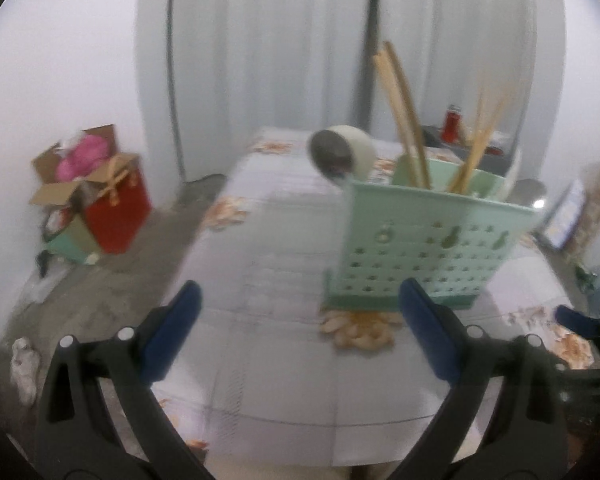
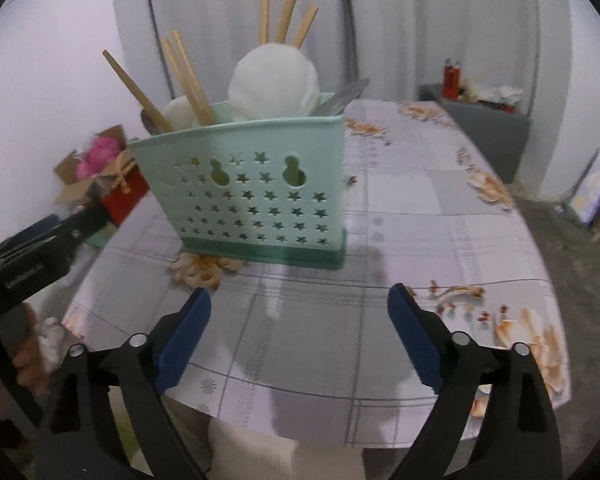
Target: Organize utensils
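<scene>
A round table [image 2: 400, 208] covered with a pale checked, flower-printed cloth is seen from both wrist views, and nothing loose is seen lying on it. Near its middle stands a mint-green plastic utensil caddy [image 2: 256, 200] with star-shaped cut-outs, set upright on its darker base, presumably so that its contents stay vertical. Inside it are gathered wooden chopsticks [image 2: 184, 80], white rounded ladles [image 2: 274, 80] and a metal utensil [image 2: 346, 98], handles or heads pointing upward; the sorting is judged to be nearly finished. The right gripper [image 2: 300, 332] is held back from the caddy, its blue-padded jaws spread wide with nothing between them. The left gripper [image 1: 300, 328] is likewise spread and empty, just short of the caddy.
</scene>
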The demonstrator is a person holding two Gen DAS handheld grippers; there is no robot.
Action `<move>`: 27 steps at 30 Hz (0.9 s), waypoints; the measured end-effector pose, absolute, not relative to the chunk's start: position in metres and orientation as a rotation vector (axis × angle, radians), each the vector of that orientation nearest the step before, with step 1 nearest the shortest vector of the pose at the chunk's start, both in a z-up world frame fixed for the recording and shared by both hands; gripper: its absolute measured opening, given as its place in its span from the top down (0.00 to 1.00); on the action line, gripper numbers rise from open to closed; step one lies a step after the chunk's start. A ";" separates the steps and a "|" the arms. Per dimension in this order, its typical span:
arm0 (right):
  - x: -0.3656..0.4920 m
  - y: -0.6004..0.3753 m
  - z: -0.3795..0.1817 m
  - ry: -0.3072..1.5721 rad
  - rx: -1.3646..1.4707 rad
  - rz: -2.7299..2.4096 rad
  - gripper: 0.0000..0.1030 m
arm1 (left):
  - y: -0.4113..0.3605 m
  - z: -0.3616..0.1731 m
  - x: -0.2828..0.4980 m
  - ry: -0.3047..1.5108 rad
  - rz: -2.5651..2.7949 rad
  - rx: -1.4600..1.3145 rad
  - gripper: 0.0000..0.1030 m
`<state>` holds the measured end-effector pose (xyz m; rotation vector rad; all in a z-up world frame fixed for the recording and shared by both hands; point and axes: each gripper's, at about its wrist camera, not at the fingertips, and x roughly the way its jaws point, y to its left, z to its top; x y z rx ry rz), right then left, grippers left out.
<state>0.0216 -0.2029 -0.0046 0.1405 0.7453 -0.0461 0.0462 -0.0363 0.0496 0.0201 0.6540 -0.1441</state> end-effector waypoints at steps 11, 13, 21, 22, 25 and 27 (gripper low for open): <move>0.018 -0.206 0.010 0.712 0.067 -0.306 0.06 | -0.034 0.061 0.040 0.621 0.003 0.109 0.08; 0.021 -0.207 0.009 0.723 0.056 -0.339 0.06 | -0.034 0.062 0.040 0.627 0.007 0.113 0.08; 0.027 -0.206 0.009 0.730 0.008 -0.397 0.06 | -0.031 0.058 0.044 0.670 0.020 0.086 0.08; 0.027 -0.206 0.009 0.729 0.004 -0.402 0.06 | -0.031 0.058 0.044 0.670 0.023 0.086 0.08; 0.027 -0.205 0.008 0.730 -0.006 -0.401 0.06 | -0.030 0.058 0.044 0.673 0.034 0.087 0.08; 0.028 -0.203 0.008 0.729 -0.015 -0.399 0.06 | -0.030 0.057 0.045 0.678 0.036 0.090 0.08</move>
